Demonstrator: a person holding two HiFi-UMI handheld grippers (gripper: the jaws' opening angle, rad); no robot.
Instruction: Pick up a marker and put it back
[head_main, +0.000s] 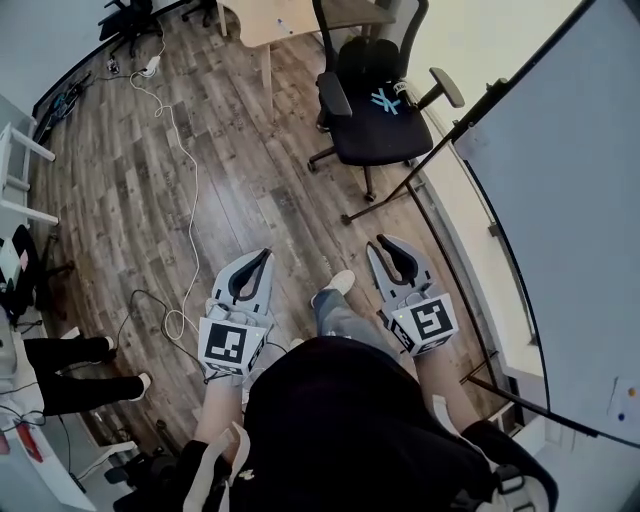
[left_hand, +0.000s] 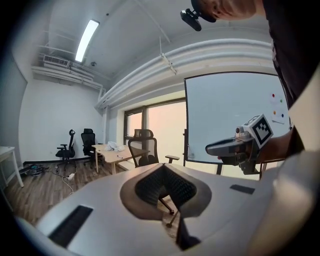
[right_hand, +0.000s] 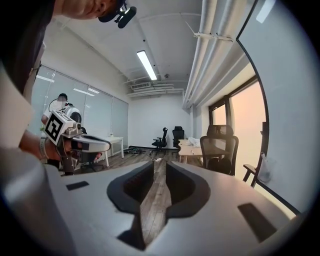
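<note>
Where the marker is: no view shows it plainly. My guess is the ledge of the whiteboard (head_main: 570, 200) at the right, but that edge is too small to read.
Left gripper (left_hand: 162, 167): clenched tip to tip on nothing. Only the foot of the chair (left_hand: 144, 145) shows through the hollow behind the tips.
Right gripper (right_hand: 159, 162): released, with the jaws part way apart. Bare floor (right_hand: 152, 210) shows along the whole gap and nothing is in it.
Position: both tools are held side by side, low in front of the person. They point far across the room toward the chair, not at the whiteboard.
Step in hand: I judge this to be the approach, with the pick-up not yet begun.
How to do it well: turn right toward the whiteboard first and find the marker. Only then bring in the right gripper, since its jaws already stand apart.
Grip: set the jaws across the marker's barrel near its middle so that it does not swing when lifted. Widen them if the barrel looks thicker than the gap.
Left gripper's part: keep it at the left, away from the whiteboard.
Watch for: the stand leg (head_main: 385, 200) of the whiteboard and the cable (head_main: 190, 200) on the floor when stepping.
</note>
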